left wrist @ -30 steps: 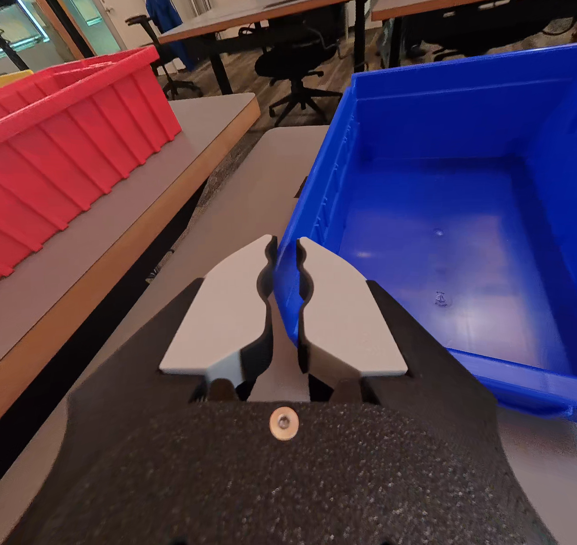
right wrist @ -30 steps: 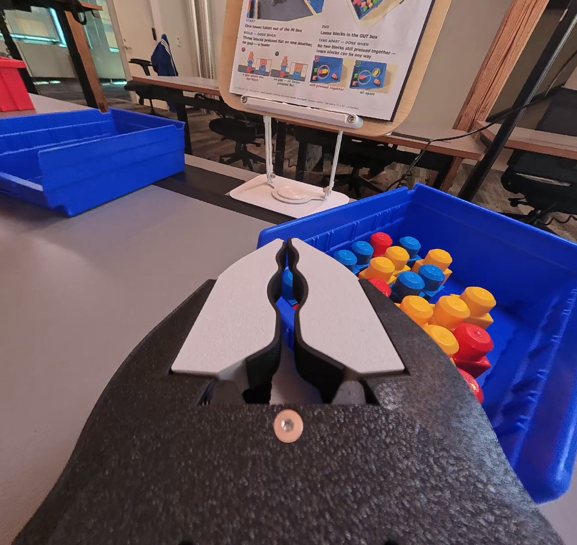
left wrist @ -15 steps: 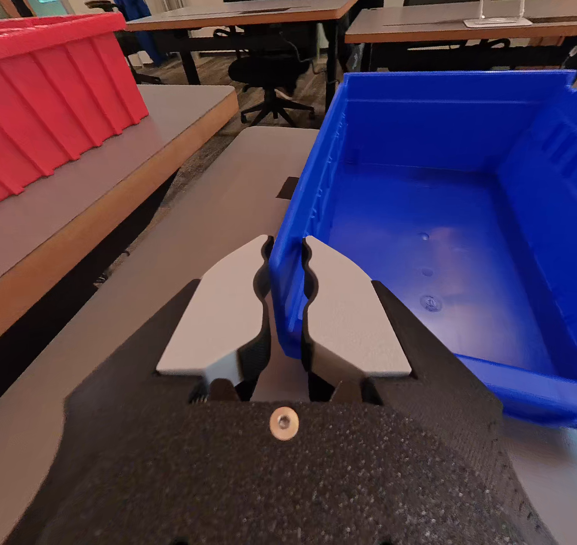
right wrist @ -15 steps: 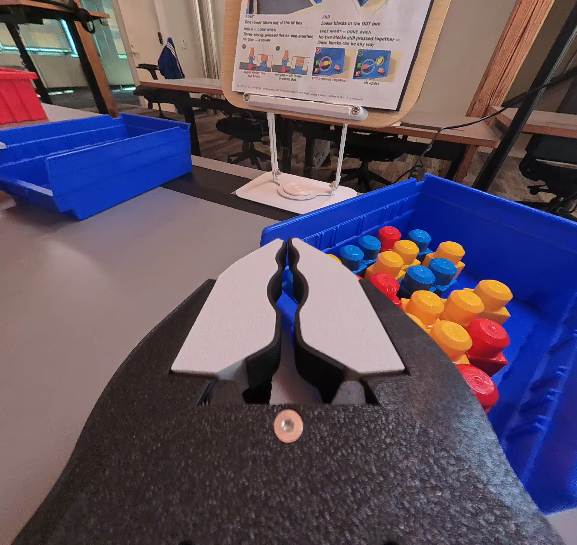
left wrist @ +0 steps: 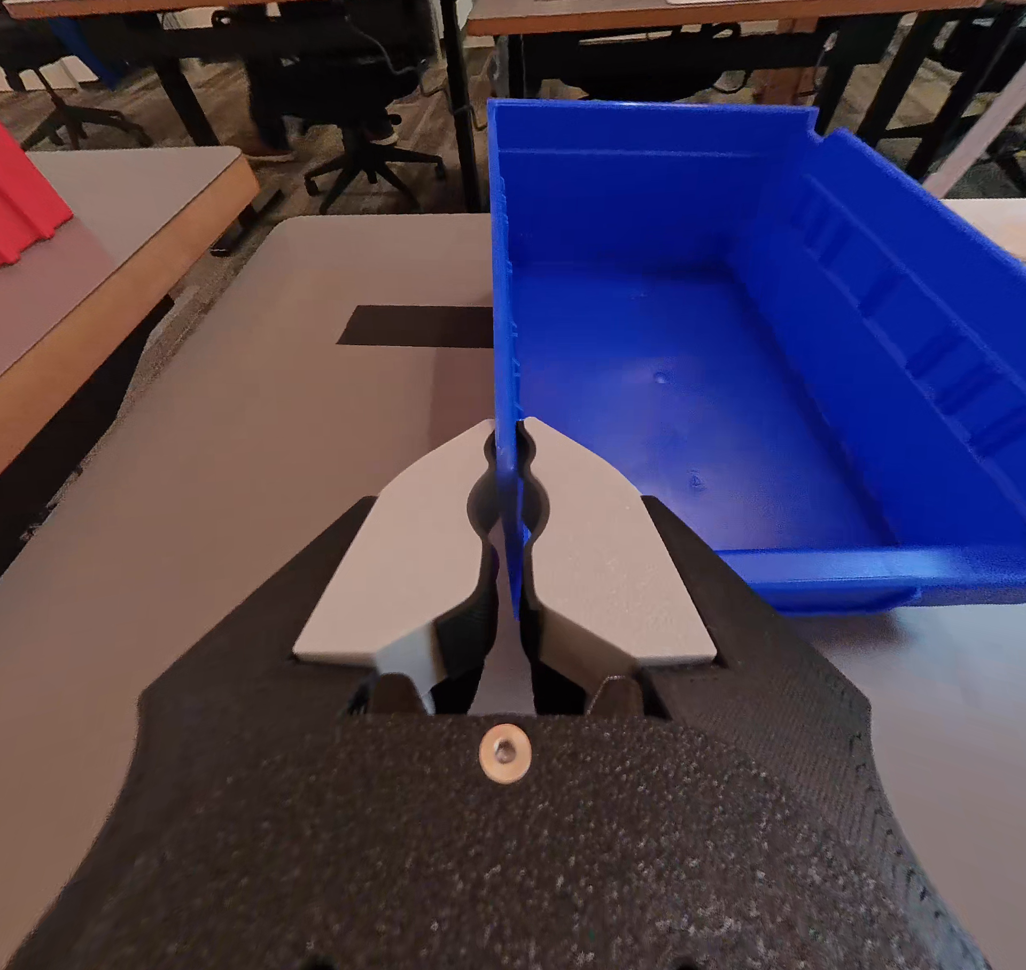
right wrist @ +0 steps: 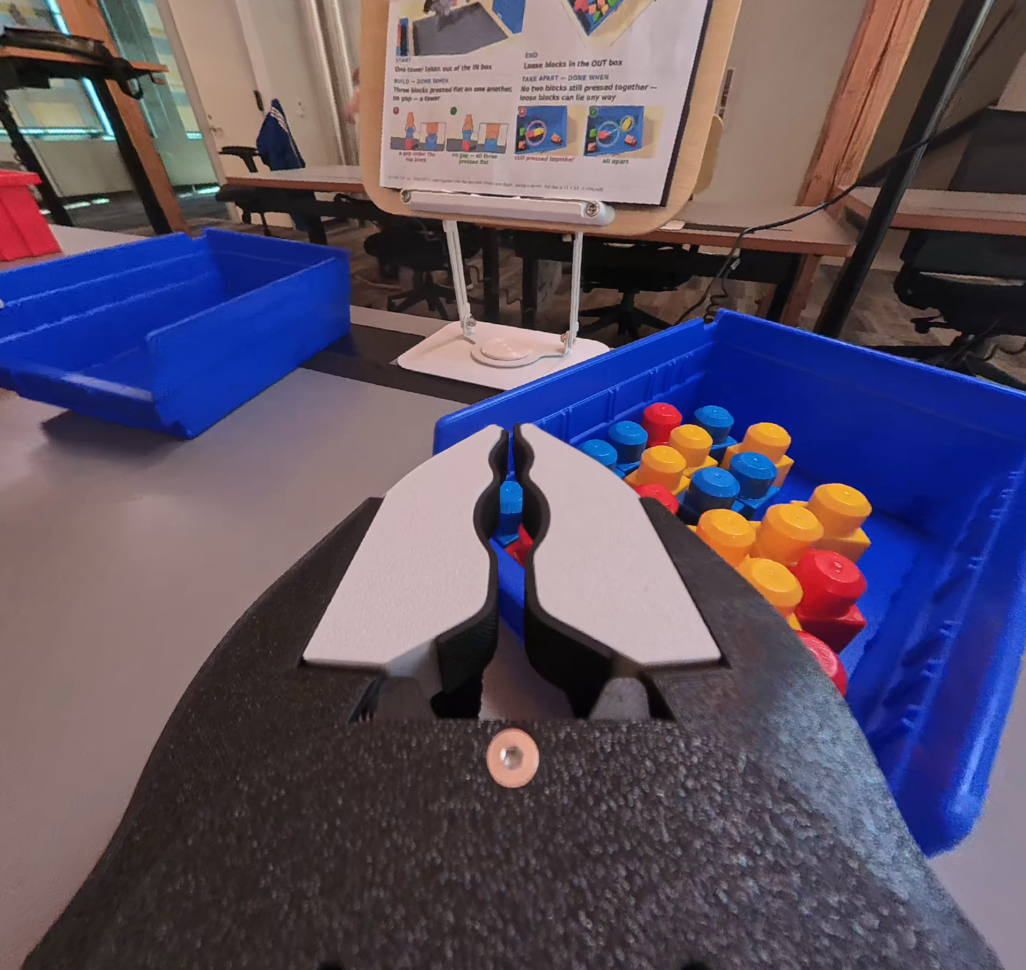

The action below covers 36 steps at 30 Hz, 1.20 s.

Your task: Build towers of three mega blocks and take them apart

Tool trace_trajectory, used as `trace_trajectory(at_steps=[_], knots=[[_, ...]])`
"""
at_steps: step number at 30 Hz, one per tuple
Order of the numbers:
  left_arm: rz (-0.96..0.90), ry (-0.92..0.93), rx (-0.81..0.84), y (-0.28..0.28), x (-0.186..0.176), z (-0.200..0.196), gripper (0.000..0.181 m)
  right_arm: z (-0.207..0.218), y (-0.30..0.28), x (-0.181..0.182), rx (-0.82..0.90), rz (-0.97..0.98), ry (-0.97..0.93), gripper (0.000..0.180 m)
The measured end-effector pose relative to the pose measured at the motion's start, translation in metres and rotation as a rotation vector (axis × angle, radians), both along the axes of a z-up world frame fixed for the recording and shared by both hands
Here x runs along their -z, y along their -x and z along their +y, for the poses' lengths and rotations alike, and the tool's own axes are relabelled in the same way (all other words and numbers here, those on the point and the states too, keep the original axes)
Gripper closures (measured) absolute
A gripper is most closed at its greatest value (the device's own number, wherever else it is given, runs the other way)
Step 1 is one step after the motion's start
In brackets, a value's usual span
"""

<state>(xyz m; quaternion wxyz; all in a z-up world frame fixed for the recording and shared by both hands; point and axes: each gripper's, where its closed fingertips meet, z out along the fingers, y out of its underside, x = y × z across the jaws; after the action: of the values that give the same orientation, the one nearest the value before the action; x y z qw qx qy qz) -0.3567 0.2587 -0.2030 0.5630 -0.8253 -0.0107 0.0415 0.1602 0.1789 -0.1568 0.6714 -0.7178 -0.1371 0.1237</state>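
Note:
My left gripper is shut on the left side wall of an empty blue bin, near the bin's low front corner; the wall's edge shows between the fingers. That bin also shows at the left in the right wrist view. My right gripper is shut and empty, above the near left corner of a second blue bin. That bin holds several red, yellow and blue mega blocks, standing studs up. My fingers hide some of the blocks.
Both bins sit on a grey table. An instruction sheet on a white stand stands behind, between the bins. A black tape patch lies left of the empty bin. A red crate sits on the neighbouring table. Desks and office chairs stand beyond. Some 55 cm of space lies between my two pairs of fingers.
My left gripper has swung to the right and its jaws have narrowed onto the empty bin's side wall. My right gripper has stayed shut and shifted only slightly over the blocks bin.

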Motion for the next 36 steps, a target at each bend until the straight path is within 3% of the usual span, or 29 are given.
trace_trajectory(at_steps=[11, 20, 26, 36], knots=[[0.039, -0.010, 0.008, -0.052, -0.018, -0.039, 0.178, 0.003, -0.022, -0.004, 0.096, 0.008, -0.002, 0.173], [0.023, 0.024, 0.102, -0.094, -0.017, -0.056, 0.174, 0.007, -0.071, -0.007, 0.288, 0.070, 0.018, 0.143], [0.016, 0.053, 0.183, -0.120, -0.012, -0.063, 0.169, 0.003, -0.101, -0.011, 0.376, 0.081, 0.014, 0.139], [0.048, 0.088, 0.251, -0.142, 0.000, -0.079, 0.173, 0.003, -0.134, 0.016, 0.462, 0.059, 0.147, 0.127]])
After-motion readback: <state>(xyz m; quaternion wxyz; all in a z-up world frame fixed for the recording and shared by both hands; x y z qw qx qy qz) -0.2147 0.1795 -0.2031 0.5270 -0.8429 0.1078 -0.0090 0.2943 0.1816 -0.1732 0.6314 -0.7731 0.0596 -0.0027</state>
